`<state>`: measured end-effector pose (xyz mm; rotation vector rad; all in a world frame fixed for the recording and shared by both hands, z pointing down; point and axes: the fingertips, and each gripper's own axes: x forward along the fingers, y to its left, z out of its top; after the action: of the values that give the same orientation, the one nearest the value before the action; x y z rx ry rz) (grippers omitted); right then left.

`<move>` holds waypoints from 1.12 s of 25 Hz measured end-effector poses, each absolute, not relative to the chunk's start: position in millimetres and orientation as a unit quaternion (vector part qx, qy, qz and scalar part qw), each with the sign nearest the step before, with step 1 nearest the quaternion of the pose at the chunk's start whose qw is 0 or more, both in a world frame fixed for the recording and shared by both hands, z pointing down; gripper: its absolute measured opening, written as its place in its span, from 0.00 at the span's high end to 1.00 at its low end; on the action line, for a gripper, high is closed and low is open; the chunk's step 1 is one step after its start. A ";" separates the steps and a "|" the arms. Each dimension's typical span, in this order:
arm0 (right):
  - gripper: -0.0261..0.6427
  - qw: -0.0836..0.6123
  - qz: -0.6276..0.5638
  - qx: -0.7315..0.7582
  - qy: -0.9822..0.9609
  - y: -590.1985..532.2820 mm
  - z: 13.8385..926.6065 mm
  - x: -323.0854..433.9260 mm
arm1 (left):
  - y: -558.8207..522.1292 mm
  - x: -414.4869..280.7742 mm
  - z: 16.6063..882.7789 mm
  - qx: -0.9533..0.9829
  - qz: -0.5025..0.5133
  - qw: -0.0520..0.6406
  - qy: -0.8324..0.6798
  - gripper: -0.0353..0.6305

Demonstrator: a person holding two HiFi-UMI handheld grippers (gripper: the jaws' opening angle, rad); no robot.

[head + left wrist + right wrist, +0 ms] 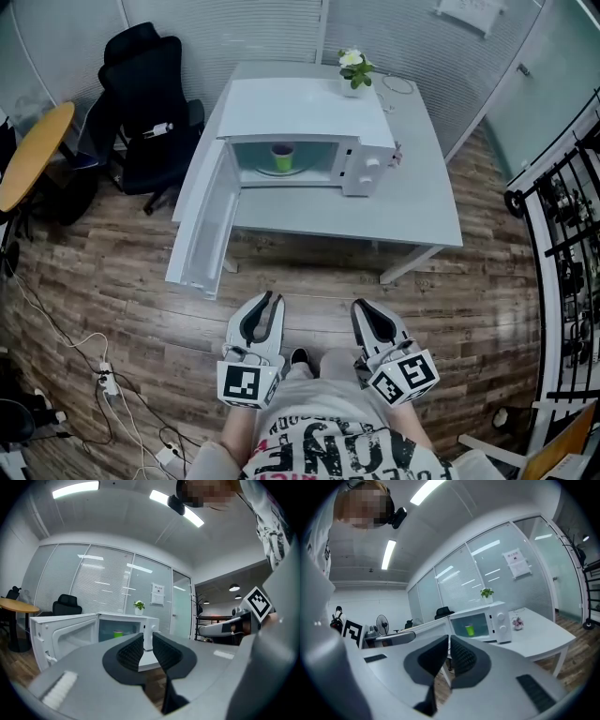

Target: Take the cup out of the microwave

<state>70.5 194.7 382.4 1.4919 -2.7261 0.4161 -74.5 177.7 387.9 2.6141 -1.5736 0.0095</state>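
The cup (282,156), green, stands upright inside the microwave (309,108), on its floor behind the open front. It is well ahead of both grippers and touches neither. In the left gripper view the cup (118,633) shows beyond the jaw tips and a little to their left. In the right gripper view it (469,630) shows beyond the tips and a little to their right.

The door (202,230) hangs wide open on the left gripper's side, swung out toward the person past the edge of the table (412,206). The microwave's knobs face the right gripper's side. A small plant (353,67) sits on top of the microwave, at its far right corner.

The left gripper (267,300) is held close to the body and points level at the microwave. Its jaws stand narrowly apart with nothing between them (147,637). The right gripper (367,307), just beside it, also points that way. Its jaws are closer, with only a sliver between the tips, and they are empty (449,639).

A black chair (145,103) stands far ahead and to the left of the left gripper, beside the table.
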 end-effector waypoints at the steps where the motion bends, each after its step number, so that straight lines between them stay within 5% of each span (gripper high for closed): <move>1: 0.93 0.004 0.135 0.477 -0.868 192.4 383.9 69.2 | 176.0 -78.1 389.2 0.855 0.004 0.046 -0.517 0.84; 28: 0.93 0.020 0.156 0.426 -0.891 68.0 398.1 76.9 | 72.6 -71.7 394.1 0.820 0.010 0.056 -0.570 0.84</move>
<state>76.9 68.0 398.1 1.3223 -2.7641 0.4838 -71.7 72.6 394.1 2.4879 -1.7292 0.0291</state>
